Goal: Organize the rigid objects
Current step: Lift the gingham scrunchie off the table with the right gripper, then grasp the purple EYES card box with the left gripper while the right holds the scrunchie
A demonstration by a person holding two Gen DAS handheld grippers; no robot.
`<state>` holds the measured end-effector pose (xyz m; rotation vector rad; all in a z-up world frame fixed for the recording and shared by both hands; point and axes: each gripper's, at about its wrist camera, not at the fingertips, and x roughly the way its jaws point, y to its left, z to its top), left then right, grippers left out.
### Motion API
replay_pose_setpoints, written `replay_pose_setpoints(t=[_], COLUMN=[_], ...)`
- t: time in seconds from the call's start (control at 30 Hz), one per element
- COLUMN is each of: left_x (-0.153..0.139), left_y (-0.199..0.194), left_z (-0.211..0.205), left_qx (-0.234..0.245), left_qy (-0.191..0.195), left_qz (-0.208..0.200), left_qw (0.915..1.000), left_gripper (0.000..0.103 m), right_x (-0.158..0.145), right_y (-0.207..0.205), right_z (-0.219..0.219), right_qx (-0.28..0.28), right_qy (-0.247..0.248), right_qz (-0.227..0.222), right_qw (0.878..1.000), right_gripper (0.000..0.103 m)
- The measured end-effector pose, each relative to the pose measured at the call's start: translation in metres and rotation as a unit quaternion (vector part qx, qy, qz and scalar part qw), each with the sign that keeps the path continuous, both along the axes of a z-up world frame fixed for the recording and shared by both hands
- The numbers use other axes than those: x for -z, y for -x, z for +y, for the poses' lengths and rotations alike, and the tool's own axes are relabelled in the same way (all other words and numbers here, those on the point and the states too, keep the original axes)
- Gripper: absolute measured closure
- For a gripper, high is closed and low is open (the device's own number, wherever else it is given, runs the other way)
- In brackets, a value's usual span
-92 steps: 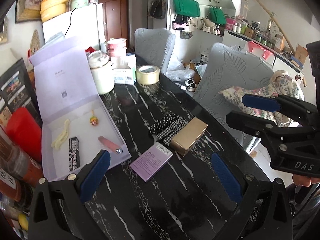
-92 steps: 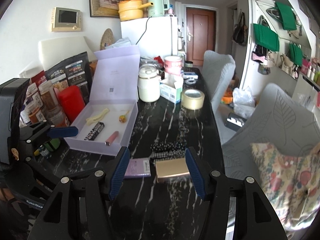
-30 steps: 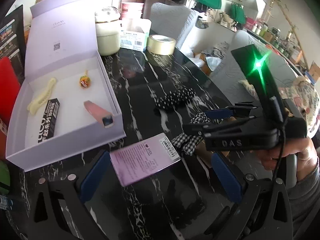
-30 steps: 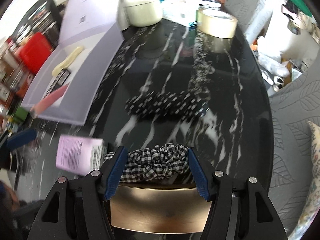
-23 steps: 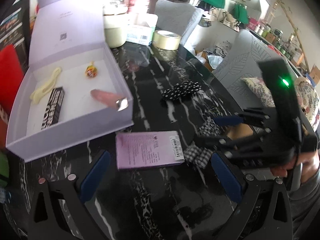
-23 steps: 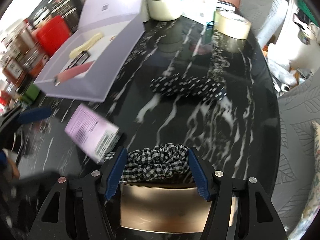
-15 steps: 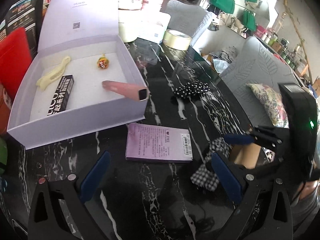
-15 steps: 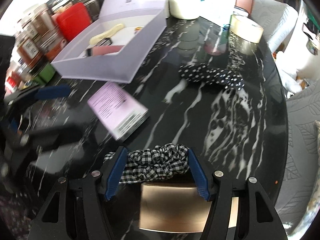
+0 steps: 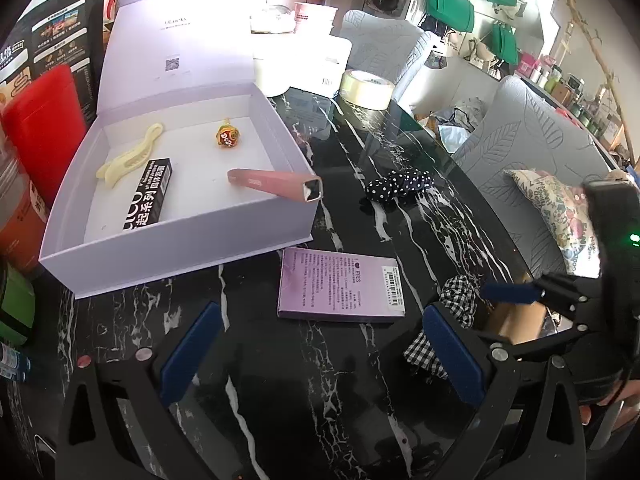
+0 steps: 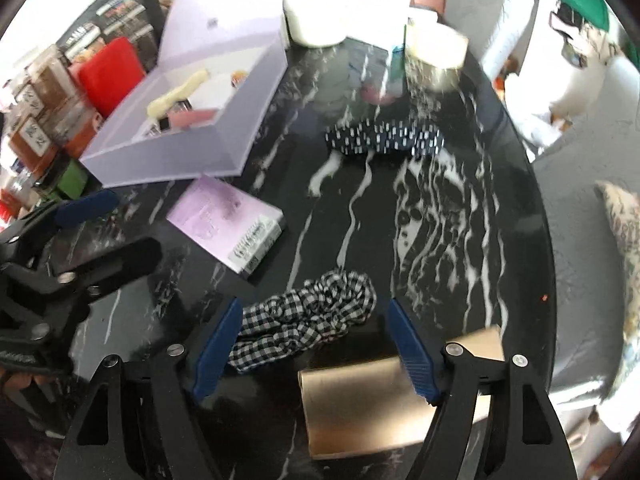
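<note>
A flat purple box [image 9: 340, 285] lies on the black marble table [image 9: 360, 380], just ahead of my open, empty left gripper [image 9: 320, 348]; it also shows in the right wrist view [image 10: 228, 222]. An open lavender box [image 9: 200, 232] at the left holds a pink tube [image 9: 276, 185], a black carton [image 9: 150, 194], a cream clip [image 9: 128, 156] and a small candy [image 9: 228, 137]. My right gripper [image 10: 316, 344] is open, its fingers either side of a checked scrunchie [image 10: 308, 318], above a gold box [image 10: 360, 408].
A dotted scrunchie [image 10: 384, 138] lies mid-table, a tape roll [image 9: 366, 89] and white pots behind it. Red container [image 9: 44, 128] and jars crowd the left edge. Grey chairs [image 9: 528, 148] stand along the right edge.
Both grippers swung left and closed in on the table. The right gripper turned, so the gold box now sits under its right finger. The purple box came nearer the left gripper.
</note>
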<state>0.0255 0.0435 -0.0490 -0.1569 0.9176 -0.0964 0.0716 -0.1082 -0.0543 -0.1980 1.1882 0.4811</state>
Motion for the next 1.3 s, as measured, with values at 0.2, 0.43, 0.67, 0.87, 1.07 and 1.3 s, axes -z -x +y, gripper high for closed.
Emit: replay_pose_setpoints(t=[0.2,0.43,0.67,0.87,1.07,1.3], left_x=[0.001,0.003,0.017,0.036,0.044,0.052], left_y=[-0.001,-0.008,-0.027,-0.047,-0.054,-0.062], left_z=[0.001,-0.007,-0.012,-0.018,-0.023,-0.049], left_qx=[-0.004,-0.011,0.001,0.009,0.006,0.035], left_qy=[0.011,-0.013,0.012,0.006,0.002,-0.090], left_qz=[-0.004,-0.006,0.013,0.058,0.070,0.079], left_qw=[0.9999,0.9998,0.9998,0.9983,0.9975,0.9922], left_gripper=[0.000,0.000,0.000,0.000,0.000,0.000], right_x=[0.002,0.009,0.004,-0.002,-0.010,-0.009], right_y=[-0.005,-0.002,0.002,0.007,0.008,0.004], right_z=[-0.011,-0.002,-0.016,-0.023,-0.027,-0.029], right_qx=[0.052,0.051,0.045,0.048,0.049,0.050], right_qy=[-0.048,-0.003,-0.056,-0.079,-0.089,-0.099], right_qz=[0.033,-0.003,0.000,-0.003,-0.011,-0.003], right_qw=[0.997,0.999,0.997,0.996,0.995,0.994], right_gripper=[0.030,0.073,0.080,0.080,0.079,0.079])
